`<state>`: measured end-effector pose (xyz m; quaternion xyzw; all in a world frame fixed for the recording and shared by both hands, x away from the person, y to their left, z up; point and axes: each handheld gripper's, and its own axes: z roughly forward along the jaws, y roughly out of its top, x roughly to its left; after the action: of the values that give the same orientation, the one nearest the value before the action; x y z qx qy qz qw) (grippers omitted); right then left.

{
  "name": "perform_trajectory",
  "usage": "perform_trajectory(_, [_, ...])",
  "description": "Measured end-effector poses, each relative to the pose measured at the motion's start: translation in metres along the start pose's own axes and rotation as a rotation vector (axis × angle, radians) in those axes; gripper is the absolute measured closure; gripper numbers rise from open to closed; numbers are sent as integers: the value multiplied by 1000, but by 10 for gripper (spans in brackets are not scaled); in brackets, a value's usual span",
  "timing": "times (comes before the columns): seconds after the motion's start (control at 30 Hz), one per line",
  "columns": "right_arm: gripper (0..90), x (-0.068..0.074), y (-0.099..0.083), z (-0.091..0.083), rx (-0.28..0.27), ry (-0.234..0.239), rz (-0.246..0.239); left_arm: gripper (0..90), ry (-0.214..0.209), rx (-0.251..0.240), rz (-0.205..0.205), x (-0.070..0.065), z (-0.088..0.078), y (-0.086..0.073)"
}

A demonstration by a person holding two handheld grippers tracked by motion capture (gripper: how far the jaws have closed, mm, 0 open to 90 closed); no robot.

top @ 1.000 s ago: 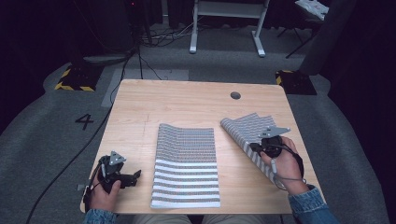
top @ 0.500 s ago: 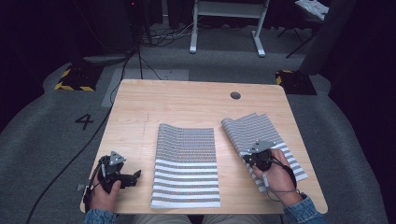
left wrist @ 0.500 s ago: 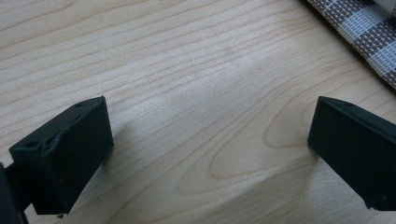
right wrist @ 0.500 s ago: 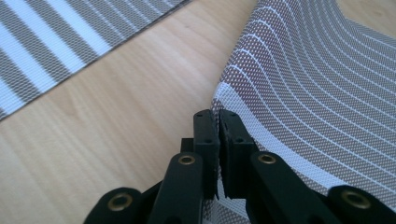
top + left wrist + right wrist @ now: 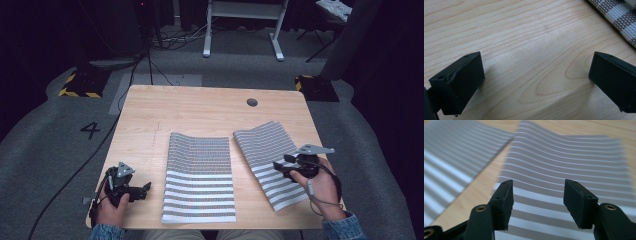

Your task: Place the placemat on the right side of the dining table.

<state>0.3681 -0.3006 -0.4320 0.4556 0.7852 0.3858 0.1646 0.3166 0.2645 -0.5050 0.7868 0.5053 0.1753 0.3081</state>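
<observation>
Striped grey-and-white woven placemats, two on the light wooden table. First placemat: lower centre of the high view, flat and square to the near edge. Second placemat: right of centre, just beside the first, skewed, far edge curling up slightly.

Right gripper: I hold it low over the second placemat's near half, released, cloth visible between the jaws in the right gripper view, nothing pinched. I judge it placed there to straighten that mat.

Left gripper: lower left of the high view, released over bare wood beside the first placemat's edge, apparently parked clear.
</observation>
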Motion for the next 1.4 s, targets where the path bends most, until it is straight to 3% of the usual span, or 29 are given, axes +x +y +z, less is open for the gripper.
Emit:
perform_trajectory(0.1, [423, -32, -13, -12, 37, -97, 83, 1, 0, 0, 0, 0, 0, 0])
perform_trajectory(0.3, [379, -58, -38, -13, 120, -170, 138, 1, 0, 0, 0, 0, 0, 0])
perform_trajectory(0.47, [350, -69, -53, -15, 146, -236, 156, 1, 0, 0, 0, 0, 0, 0])
perform_trajectory(0.7, [349, -74, -68, -19, 157, -222, 193, 1, 0, 0, 0, 0, 0, 0])
perform_trajectory(0.9, [342, -85, -75, -19, 135, -201, 261, 1, 0, 0, -1, 0, 0, 0])
perform_trajectory(1.13, [358, -81, -73, -23, 118, -183, 255, 1, -1, 0, 0, 0, 0, 0])
perform_trajectory(1.17, [358, -79, -74, -22, 135, -174, 253, 1, 0, 0, 0, 0, 0, 0])
perform_trajectory(1.4, [349, -77, -77, -21, 139, -198, 228, 1, 0, 0, 0, 0, 0, 0])
